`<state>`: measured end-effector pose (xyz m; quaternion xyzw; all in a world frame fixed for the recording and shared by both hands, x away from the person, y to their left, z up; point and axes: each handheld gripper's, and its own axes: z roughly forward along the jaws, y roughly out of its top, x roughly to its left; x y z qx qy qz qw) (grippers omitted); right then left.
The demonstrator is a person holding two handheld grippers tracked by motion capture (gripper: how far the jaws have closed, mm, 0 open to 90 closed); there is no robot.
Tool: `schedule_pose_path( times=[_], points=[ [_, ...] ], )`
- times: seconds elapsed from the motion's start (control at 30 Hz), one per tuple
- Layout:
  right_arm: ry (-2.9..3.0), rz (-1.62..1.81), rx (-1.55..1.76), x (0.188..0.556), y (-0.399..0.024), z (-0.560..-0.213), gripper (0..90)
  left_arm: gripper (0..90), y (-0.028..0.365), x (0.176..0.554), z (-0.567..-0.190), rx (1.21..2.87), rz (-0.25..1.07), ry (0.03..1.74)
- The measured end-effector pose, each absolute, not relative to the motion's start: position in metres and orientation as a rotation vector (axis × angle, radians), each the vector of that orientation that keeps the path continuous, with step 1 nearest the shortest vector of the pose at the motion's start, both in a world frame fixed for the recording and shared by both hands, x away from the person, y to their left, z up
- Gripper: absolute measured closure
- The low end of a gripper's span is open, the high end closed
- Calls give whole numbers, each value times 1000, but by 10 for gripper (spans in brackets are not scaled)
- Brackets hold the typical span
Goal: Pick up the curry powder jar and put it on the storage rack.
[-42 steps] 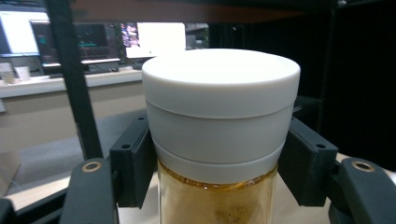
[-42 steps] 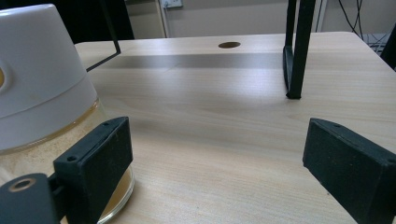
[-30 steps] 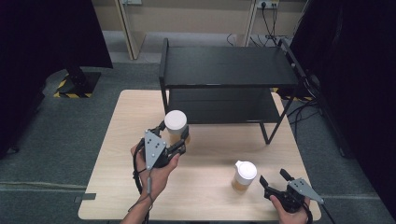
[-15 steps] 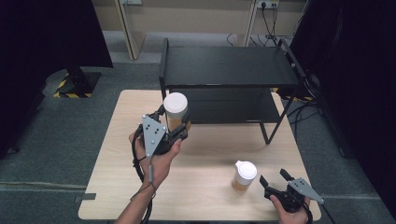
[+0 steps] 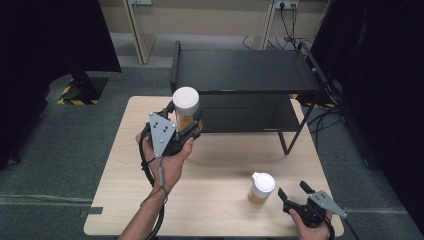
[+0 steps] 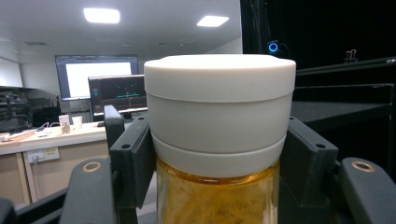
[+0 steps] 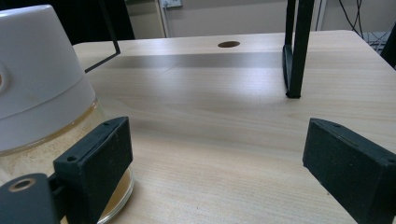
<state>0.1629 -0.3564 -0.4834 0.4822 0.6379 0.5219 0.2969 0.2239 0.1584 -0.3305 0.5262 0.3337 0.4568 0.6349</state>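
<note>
table [image 5: 220, 170]: pale wood grain, smooth, matt
rack [image 5: 245, 70]: black metal, matt
held jar [image 6: 219, 200]: clear glossy glass, amber grainy fill
its lid [image 6: 219, 93]: white plastic, smooth, matt
second jar [image 5: 261, 189]: clear glass, white plastic cap
pads [image 7: 95, 163]: black, matt, rubbery look

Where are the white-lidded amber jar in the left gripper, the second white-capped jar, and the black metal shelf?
held amber jar [image 5: 186, 101], high view, lid top
standing jar [image 5: 263, 182], high view, cap
black shelf [image 5: 240, 70], high view, top board

Black fingers [image 7: 100, 158], grey triangular plates [image 5: 161, 132]
</note>
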Motion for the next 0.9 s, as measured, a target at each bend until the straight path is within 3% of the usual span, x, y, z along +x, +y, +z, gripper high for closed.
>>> schedule_pose_path(
  times=[0.9],
  points=[
    [1696,1387,1279,163,-356,-484,84,347,147,241,-272,1166,1051,756]
  ],
)
